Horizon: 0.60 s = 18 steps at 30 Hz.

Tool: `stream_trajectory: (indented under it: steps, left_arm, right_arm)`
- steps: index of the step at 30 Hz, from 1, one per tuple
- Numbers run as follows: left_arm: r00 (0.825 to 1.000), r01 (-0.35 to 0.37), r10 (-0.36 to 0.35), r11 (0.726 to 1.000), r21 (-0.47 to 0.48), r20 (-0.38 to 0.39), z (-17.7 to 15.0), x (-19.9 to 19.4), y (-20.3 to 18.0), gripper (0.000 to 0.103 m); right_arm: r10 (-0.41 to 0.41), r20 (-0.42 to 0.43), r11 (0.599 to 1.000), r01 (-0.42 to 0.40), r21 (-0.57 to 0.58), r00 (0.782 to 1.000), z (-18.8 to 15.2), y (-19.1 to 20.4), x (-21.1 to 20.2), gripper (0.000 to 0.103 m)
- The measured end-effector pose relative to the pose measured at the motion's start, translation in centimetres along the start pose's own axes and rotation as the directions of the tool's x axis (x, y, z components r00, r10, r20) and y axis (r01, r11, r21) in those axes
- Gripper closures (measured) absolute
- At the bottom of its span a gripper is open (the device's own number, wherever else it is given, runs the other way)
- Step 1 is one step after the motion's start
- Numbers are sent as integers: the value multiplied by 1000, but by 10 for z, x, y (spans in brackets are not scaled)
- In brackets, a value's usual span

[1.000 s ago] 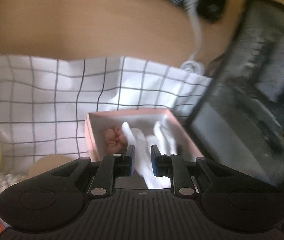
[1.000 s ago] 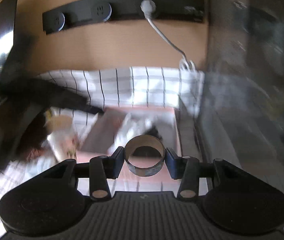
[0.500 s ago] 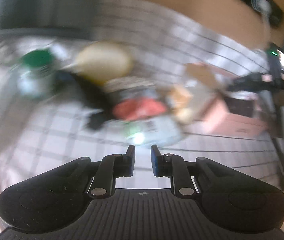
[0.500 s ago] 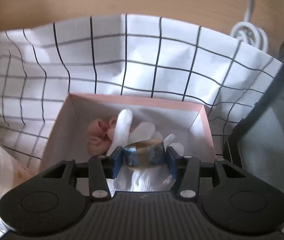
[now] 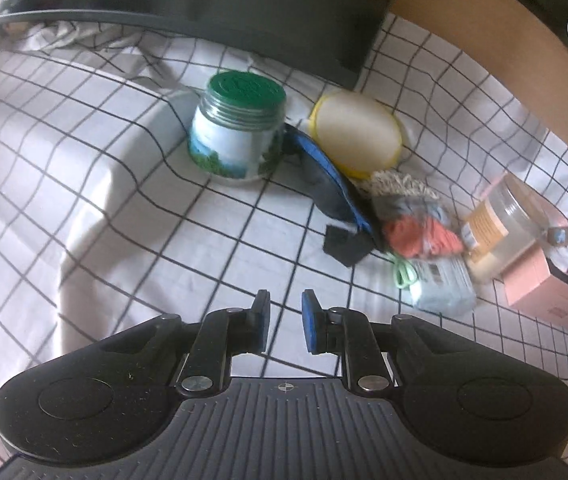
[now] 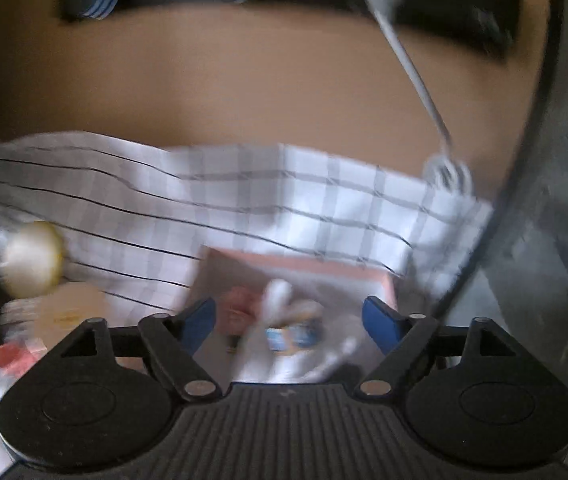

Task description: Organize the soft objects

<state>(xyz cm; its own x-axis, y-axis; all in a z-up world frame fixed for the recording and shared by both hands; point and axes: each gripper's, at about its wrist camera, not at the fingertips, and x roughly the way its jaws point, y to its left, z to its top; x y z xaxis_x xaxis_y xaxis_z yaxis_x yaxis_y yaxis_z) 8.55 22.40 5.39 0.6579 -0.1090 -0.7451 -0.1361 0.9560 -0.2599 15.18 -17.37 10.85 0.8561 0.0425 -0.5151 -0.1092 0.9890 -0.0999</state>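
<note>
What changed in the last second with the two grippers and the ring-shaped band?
The right gripper let go of the band; it now lies in the pink box and the jaws stand wide apart. The left gripper swung from the box to the pile of cloth items. It stayed empty, its gap narrow.

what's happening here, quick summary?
Soft items are being sorted into a pink box. The right gripper hangs wide open and empty above it; a blue-and-tan ring lies inside. The left gripper, slightly open and empty, faces the pile of soft things on the checked cloth.
</note>
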Motion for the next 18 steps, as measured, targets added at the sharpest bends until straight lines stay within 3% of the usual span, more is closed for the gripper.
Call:
stream_trajectory:
  steps: [3,8,12,18]
  left_arm:
    - [1000,9,-9,1000,1,12,-2,-1,2,84]
    - [999,39,-39,999,5,16,-3,-7,6,84]
    - [996,92,-92,995,-27,22,3,-12,13,84]
    - [982,181,-171,974,-139,80,37,2,6,84]
  right_arm:
    - [110,38,992,-107,-72,993,-4,33,-17,17]
    - [273,2,951,-269,-149,962,-9,95,-16,17]
    - [299,-41,922,-300,-245,953,-19,144,-7,17]
    - [339,-93,892,-351,-286,936,-54,168,-29,17]
